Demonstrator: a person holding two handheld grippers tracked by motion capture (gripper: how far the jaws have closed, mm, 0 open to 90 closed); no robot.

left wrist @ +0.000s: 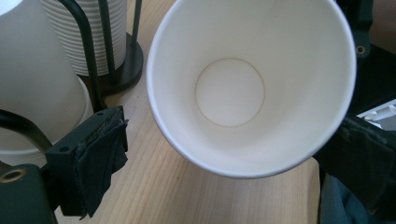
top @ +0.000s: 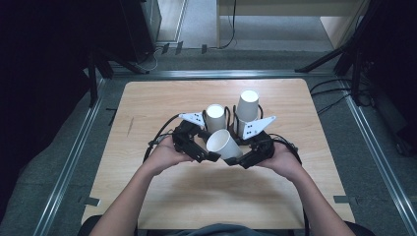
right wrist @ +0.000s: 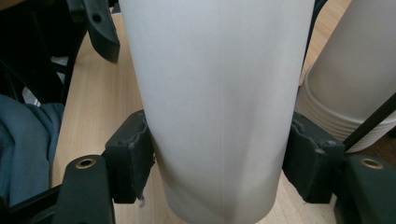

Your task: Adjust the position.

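At the centre of the high view, the right tongs [top: 235,160] pinch a white paper cup [top: 222,143] by its wall, tipped on its side above the wooden counter [top: 162,98]. The left tongs [top: 209,156] stand spread at the cup's rim, pads clear. Two cup stacks [top: 248,108] stand just behind.

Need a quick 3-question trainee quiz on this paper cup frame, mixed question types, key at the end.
1. True or false: the right gripper is shut on the tilted cup.
2. Which jaws stand open beside that cup's rim without pressing it? A) left gripper B) right gripper
3. Fill in: behind the grippers, two cup stacks stand in black wire ____ on the table.

Key: 1 true; 2 A; 3 holders
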